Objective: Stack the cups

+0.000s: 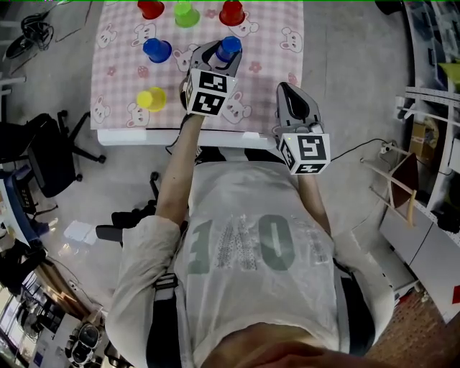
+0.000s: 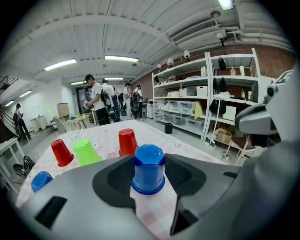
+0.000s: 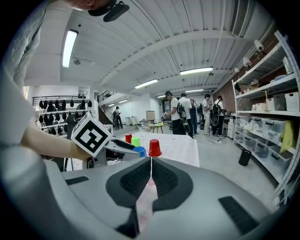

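A blue cup (image 2: 149, 169) stands upside down between the jaws of my left gripper (image 2: 149, 158), and it fills the gap from pad to pad, so the gripper is shut on it. In the head view this blue cup (image 1: 229, 47) shows at the tips of the left gripper (image 1: 216, 56), over the pink checked cloth (image 1: 266, 43); I cannot tell whether its rim is off the cloth. Another blue cup (image 1: 157, 49), a yellow cup (image 1: 152, 98), a green cup (image 1: 187, 14) and two red cups (image 1: 151, 8) (image 1: 232, 13) stand upside down on the cloth. My right gripper (image 1: 287, 89) hangs shut and holds nothing, near the table's front right corner.
The table's front edge (image 1: 180, 134) lies just before my body. A black office chair (image 1: 43, 154) stands at the left and shelving (image 1: 431, 108) at the right. In the right gripper view several people (image 3: 180, 112) stand far beyond the table.
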Demonstrator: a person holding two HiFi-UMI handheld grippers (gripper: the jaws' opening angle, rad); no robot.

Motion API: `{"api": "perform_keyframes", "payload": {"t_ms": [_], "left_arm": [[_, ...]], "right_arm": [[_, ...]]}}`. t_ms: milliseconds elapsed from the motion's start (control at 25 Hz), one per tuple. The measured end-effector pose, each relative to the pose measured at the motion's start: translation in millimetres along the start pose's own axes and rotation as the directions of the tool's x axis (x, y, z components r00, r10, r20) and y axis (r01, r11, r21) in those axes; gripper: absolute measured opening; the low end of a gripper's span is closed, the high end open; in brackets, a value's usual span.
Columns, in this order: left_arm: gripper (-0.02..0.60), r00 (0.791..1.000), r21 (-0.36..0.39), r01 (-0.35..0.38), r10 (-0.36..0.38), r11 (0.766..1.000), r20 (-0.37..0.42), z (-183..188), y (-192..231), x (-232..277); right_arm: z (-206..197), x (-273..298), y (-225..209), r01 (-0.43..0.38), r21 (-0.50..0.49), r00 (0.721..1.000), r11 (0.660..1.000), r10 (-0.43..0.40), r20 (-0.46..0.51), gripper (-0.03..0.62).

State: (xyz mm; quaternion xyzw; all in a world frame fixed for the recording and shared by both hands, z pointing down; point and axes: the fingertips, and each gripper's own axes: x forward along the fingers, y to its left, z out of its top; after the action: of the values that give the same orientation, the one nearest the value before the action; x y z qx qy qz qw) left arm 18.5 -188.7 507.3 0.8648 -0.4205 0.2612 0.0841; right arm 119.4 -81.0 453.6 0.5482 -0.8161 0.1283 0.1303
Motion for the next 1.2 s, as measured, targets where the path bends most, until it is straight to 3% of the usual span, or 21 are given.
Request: {"api": "perform_keyframes", "payload": {"t_ms": [400, 640, 840, 1040, 1160, 1200], "left_arm": [[0.218, 1.000, -0.053, 0.028, -0.029, 0.998, -0.007, -9.6, 4.9, 3.5], [0.225, 1.000, -0.028, 0.025, -0.026, 0.999, -0.012, -15.6, 3.6, 6.2], [0.253, 0.997, -0.060, -0.007, 0.012, 0.998, 0.076, 6.9, 6.2, -15.0], [0.253, 0.978, -0.180, -0.042, 0.077, 0.983, 0.194, 24.0, 15.9, -78.3], [0.190, 0.962, -0.183, -0.064, 0.110, 0.981, 0.251, 24.2, 19.7, -121.3], [0.124, 0.956, -0.197, -0.061, 0.114, 0.979, 0.272, 23.1, 19.9, -133.3]], "right_arm": [[1.9, 3.1, -2.6, 0.012, -0.001, 1.000, 1.000, -0.012, -0.002, 0.031], [2.5, 2.2, -1.5, 0.017, -0.003, 1.000, 1.000, -0.017, -0.001, 0.030], [5.9, 2.2, -0.5, 0.015, -0.006, 1.000, 1.000, -0.015, 0.007, 0.031], [11.4, 5.7, 6.7, -0.006, -0.006, 1.000, 1.000, 0.006, 0.020, 0.031], [17.3, 11.9, 13.7, -0.034, -0.016, 0.999, 0.999, 0.034, 0.032, 0.031], [19.7, 15.7, 16.2, -0.047, -0.021, 0.998, 0.999, 0.047, 0.037, 0.029]]}}
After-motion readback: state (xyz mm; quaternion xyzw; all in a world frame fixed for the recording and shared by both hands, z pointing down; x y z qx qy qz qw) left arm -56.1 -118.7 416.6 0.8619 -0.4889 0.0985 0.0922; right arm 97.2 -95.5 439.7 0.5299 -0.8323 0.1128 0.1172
